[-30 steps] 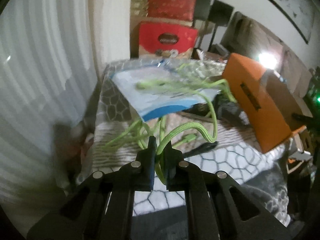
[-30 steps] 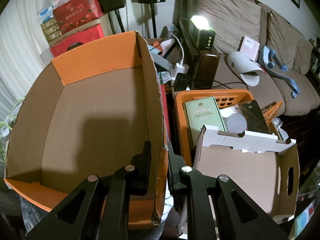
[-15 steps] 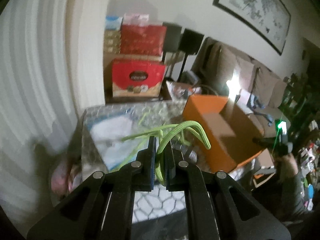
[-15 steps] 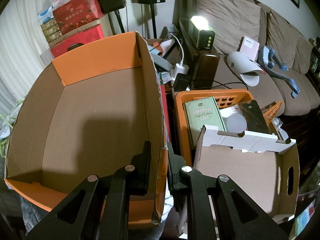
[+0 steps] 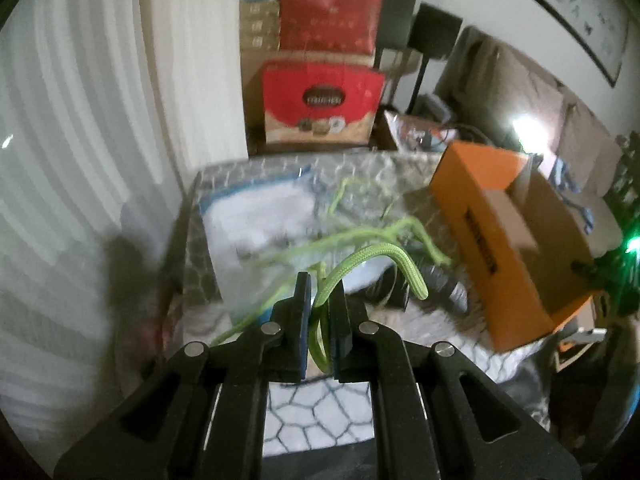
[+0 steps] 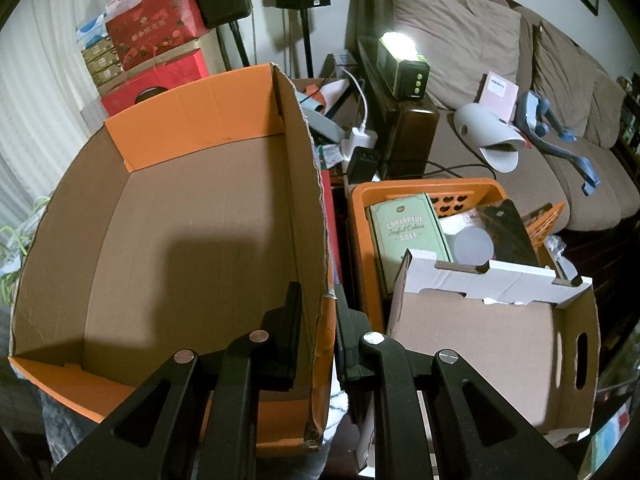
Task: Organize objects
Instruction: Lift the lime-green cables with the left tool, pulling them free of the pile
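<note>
Cluttered living-room surroundings frame a table (image 5: 320, 412) covered in a grey honeycomb-patterned cloth, and on it the sorting looks barely started. The green braided cord (image 5: 376, 258) is raised off the cloth, a loop of it clamped between the nearly closed fingers of the left gripper (image 5: 320, 300), with its free end arching over to the right and thinner green strands trailing back down toward the table. The orange cardboard box (image 6: 168, 248), the likely home for it, stands on the same table off to the right in the left wrist view, and the right gripper (image 6: 318, 304) is closed on its near right wall, one finger inside and one outside, apparently steadying it. Inside, the box shows only bare cardboard, so by my reading nothing has been put away yet and the cord has still to be carried across and dropped in. A blue-edged white packet (image 5: 260, 216) and some dark items that are too blurred to name lie on the cloth under the cord, and the trailing strands could snag on them. Beyond the box sit an orange crate (image 6: 362, 240) holding a green book, a white-rimmed carton (image 6: 492, 328), red gift boxes (image 5: 320, 100) and a brown sofa (image 6: 480, 40).
</note>
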`<state>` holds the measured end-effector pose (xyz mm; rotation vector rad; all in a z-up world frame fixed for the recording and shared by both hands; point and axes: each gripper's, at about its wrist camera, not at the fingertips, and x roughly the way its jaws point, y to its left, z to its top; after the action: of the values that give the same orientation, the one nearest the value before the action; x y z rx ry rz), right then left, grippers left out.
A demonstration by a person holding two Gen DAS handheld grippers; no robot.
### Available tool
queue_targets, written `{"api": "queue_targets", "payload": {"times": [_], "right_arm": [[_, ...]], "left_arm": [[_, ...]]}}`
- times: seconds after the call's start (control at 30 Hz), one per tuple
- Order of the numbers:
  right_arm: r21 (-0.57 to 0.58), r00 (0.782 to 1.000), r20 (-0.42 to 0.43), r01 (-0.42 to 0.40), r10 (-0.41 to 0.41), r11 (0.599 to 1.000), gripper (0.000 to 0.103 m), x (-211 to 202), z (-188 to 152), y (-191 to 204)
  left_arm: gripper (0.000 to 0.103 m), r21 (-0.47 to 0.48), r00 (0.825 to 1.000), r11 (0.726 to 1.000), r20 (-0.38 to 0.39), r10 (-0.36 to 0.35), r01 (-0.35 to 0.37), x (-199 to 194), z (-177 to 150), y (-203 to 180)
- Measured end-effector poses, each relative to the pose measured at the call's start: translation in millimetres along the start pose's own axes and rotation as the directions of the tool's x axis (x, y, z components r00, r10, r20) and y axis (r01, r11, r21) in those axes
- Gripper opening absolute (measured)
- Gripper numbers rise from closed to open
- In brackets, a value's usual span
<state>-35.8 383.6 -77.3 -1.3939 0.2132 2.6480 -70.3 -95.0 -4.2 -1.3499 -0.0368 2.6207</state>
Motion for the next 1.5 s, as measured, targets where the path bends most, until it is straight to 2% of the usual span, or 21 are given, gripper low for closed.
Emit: {"api": "queue_targets", "payload": {"times": [0.13, 0.23, 0.3, 0.47, 0.53, 0.7, 0.73, 0.77, 0.87, 0.93, 1.07, 1.2, 1.37, 1.5], "right_arm": [[-0.002, 1.000, 0.000, 0.004, -0.004, 1.000, 0.014, -0.1, 0.0, 0.3], [-0.003, 1.000, 0.001, 0.006, -0.006, 1.000, 0.014, 0.0, -0.4, 0.5], [-0.002, 1.000, 0.001, 0.004, -0.004, 1.000, 0.014, -0.1, -0.3, 0.5], [-0.003, 1.000, 0.001, 0.005, -0.005, 1.000, 0.015, 0.0, -0.7, 0.3], [-0.003, 1.000, 0.001, 0.004, -0.004, 1.000, 0.015, 0.0, -0.8, 0.5], [-0.005, 1.000, 0.001, 0.007, -0.007, 1.000, 0.015, -0.1, -0.7, 1.0], [-0.004, 1.000, 0.001, 0.005, -0.005, 1.000, 0.015, 0.1, -0.9, 0.5], [-0.005, 1.000, 0.001, 0.006, -0.006, 1.000, 0.015, -0.1, -0.9, 0.6], [-0.005, 1.000, 0.001, 0.006, -0.006, 1.000, 0.015, 0.0, -1.2, 0.5], [-0.006, 1.000, 0.001, 0.007, -0.007, 1.000, 0.015, 0.0, -1.3, 0.4], [-0.007, 1.000, 0.001, 0.010, -0.010, 1.000, 0.015, 0.4, -1.9, 0.0], [-0.008, 1.000, 0.001, 0.011, -0.011, 1.000, 0.015, 0.6, -1.9, -0.3], [-0.007, 1.000, 0.002, 0.010, -0.010, 1.000, 0.015, 0.6, -1.9, -0.1], [-0.008, 1.000, 0.001, 0.011, -0.011, 1.000, 0.015, 0.7, -2.1, -0.1]], "left_arm": [[0.019, 0.004, 1.000, 1.000, -0.021, -0.002, 0.002, 9.0, -23.4, 0.2], [0.022, 0.003, 0.999, 1.000, -0.043, 0.005, -0.005, 18.3, -36.6, 2.1], [0.029, 0.000, 0.999, 1.000, -0.049, 0.003, -0.003, 24.0, -42.5, 2.9], [0.056, 0.011, 0.997, 0.998, -0.046, 0.061, -0.060, 41.4, -45.2, 3.2], [0.059, 0.007, 0.996, 0.997, -0.046, 0.073, -0.073, 50.1, -44.6, 4.1], [0.060, -0.007, 0.993, 0.995, -0.054, 0.103, -0.104, 74.8, -43.7, 7.0], [0.057, -0.014, 0.993, 0.995, -0.058, 0.100, -0.101, 79.1, -43.0, 8.8], [0.044, -0.022, 0.993, 0.995, -0.062, 0.100, -0.102, 83.2, -44.1, 11.1], [0.014, -0.037, 0.990, 0.991, -0.063, 0.128, -0.130, 91.0, -46.9, 17.2], [0.006, -0.061, 0.992, 0.991, -0.056, 0.114, -0.117, 89.6, -47.9, 23.2], [0.004, -0.083, 0.997, 0.993, -0.007, 0.080, -0.081, 62.2, -47.0, 26.7], [0.004, -0.052, 0.999, 0.998, 0.046, 0.026, -0.023, 20.7, -41.7, 21.7], [0.004, -0.011, 0.990, 0.999, 0.133, -0.047, 0.049, -37.0, -26.9, 11.1], [0.004, 0.025, 0.986, 0.999, 0.161, -0.044, 0.040, -52.6, -4.3, -0.1]]}}
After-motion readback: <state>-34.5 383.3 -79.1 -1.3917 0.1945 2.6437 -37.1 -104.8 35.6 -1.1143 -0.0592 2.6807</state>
